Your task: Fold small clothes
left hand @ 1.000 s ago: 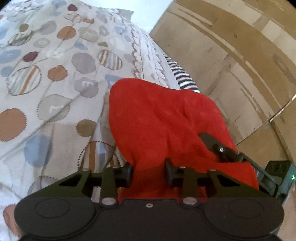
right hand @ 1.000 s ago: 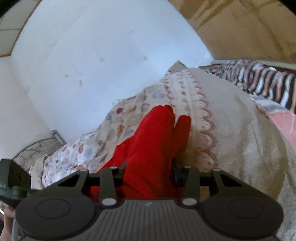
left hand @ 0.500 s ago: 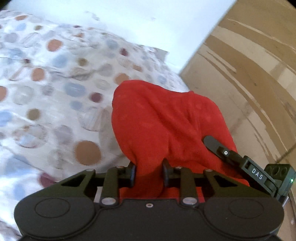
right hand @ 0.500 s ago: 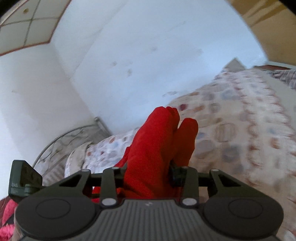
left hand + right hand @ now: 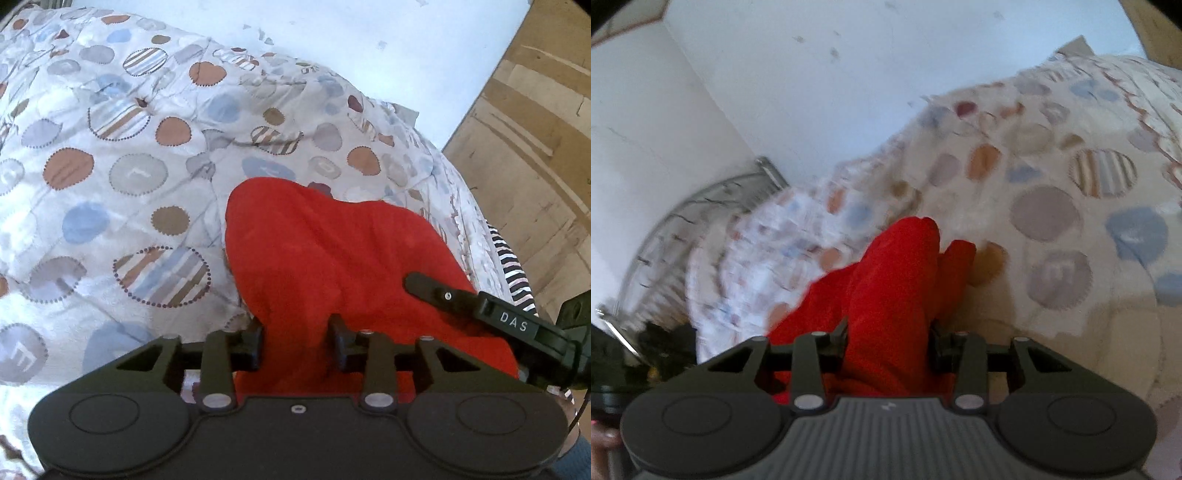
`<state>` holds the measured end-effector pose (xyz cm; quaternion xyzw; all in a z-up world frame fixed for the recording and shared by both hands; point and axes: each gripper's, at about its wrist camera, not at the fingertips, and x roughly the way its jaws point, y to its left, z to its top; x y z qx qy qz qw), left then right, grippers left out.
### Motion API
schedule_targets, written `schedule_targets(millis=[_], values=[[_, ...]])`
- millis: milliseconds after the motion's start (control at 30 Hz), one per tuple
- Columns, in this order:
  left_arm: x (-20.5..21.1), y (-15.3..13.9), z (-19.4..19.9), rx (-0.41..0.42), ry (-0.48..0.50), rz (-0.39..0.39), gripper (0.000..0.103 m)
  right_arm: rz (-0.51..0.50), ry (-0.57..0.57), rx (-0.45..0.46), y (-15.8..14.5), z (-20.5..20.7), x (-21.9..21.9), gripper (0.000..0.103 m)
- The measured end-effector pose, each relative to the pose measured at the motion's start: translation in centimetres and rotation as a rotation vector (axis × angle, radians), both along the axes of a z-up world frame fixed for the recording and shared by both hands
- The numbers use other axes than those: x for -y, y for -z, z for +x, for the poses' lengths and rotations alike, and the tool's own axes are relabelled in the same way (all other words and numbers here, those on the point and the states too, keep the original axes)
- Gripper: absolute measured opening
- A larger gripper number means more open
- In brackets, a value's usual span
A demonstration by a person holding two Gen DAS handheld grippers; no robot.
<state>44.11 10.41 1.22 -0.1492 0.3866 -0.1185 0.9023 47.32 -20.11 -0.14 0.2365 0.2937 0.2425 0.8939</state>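
We see the red garment (image 5: 332, 258) bunched between both tongs above the spotted bedspread (image 5: 110, 166). The left gripper (image 5: 297, 341) and right gripper (image 5: 888, 341) have just been opening; grip seemingly persists. A striped cloth (image 5: 513, 273) lies at three o'clock.

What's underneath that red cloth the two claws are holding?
Under the red cloth lies a quilt with coloured circles, visible all round it. A striped fabric shows at the quilt's edge. What sits directly beneath the cloth is covered, so it cannot be told.
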Motion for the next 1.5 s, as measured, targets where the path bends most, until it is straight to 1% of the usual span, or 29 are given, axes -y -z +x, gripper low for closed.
schedule_targets(millis=[33,100,133,167,200,233,267,333,400,467,533,667,800,867,900,967,1100,1167,1233,1333,1500], values=[[0.1,0.1,0.0,0.002,-0.005,0.008,0.049,-0.002,0.004,-0.002,0.3,-0.1,0.2,0.054],[0.5,0.1,-0.3,0.011,-0.019,0.041,0.059,-0.013,0.009,0.007,0.3,-0.6,0.5,0.057],[0.7,-0.1,-0.7,0.016,-0.031,0.060,0.063,-0.025,0.015,0.020,0.1,-1.0,0.6,0.062],[1.1,-0.4,-1.1,0.024,-0.043,0.087,0.072,-0.038,0.024,0.037,-0.2,-1.3,0.7,0.065],[1.6,-0.6,-1.6,0.041,-0.049,0.111,0.079,-0.053,0.031,0.063,-0.4,-2.1,0.8,0.074],[2.1,-0.9,-2.2,0.057,-0.056,0.134,0.081,-0.067,0.038,0.081,-0.7,-2.9,1.0,0.086],[2.5,-1.2,-2.8,0.071,-0.064,0.156,0.083,-0.081,0.050,0.100,-1.0,-3.6,1.1,0.093],[3.5,-1.5,-3.8,0.100,-0.076,0.200,0.086,-0.111,0.066,0.143,-1.2,-5.0,1.6,0.102],[4.3,-1.7,-4.6,0.116,-0.100,0.241,0.096,-0.160,0.082,0.166,-1.6,-6.3,1.9,0.103],[4.9,-1.8,-5.4,0.140,-0.122,0.274,0.101,-0.209,0.108,0.186,-2.0,-7.5,2.5,0.103],[5.6,-1.6,-6.0,0.160,-0.123,0.309,0.101,-0.234,0.144,0.207,-2.3,-9.0,3.5,0.103],[7.5,-0.1,-6.8,0.194,-0.100,0.390,0.102,-0.240,0.213,0.221,-2.6,-11.9,5.4,0.103],[10.1,1.4,-7.7,0.258,-0.059,0.515,0.102,-0.224,0.265,0.215,-2.6,-14.2,6.8,0.103],[10.8,1.1,-8.1,0.286,-0.070,0.551,0.102,-0.219,0.276,0.206,-2.6,-15.2,7.2,0.103],[10.8,0.8,-8.2,0.286,-0.085,0.552,0.102,-0.217,0.279,0.207,-2.7,-15.7,7.3,0.103],[10.3,0.0,-8.2,0.269,-0.117,0.528,0.102,-0.211,0.291,0.216,-2.9,-16.5,7.5,0.103],[8.2,-1.6,-9.4,0.240,-0.187,0.424,0.102,-0.217,0.319,0.255,-3.5,-18.7,7.1,0.103],[7.3,-2.3,-10.7,0.232,-0.220,0.372,0.102,-0.221,0.330,0.276,-3.8,-20.0,6.6,0.103],[6.6,-2.8,-12.5,0.230,-0.252,0.336,0.102,-0.222,0.343,0.280,-4.1,-21.1,6.3,0.103],[6.2,-3.7,-15.6,0.251,-0.277,0.312,0.102,-0.219,0.353,0.299,-4.7,-23.3,5.9,0.103],[6.1,-4.7,-21.5,0.291,-0.263,0.316,0.102,-0.244,0.360,0.365,-5.8,-27.9,5.1,0.103]])
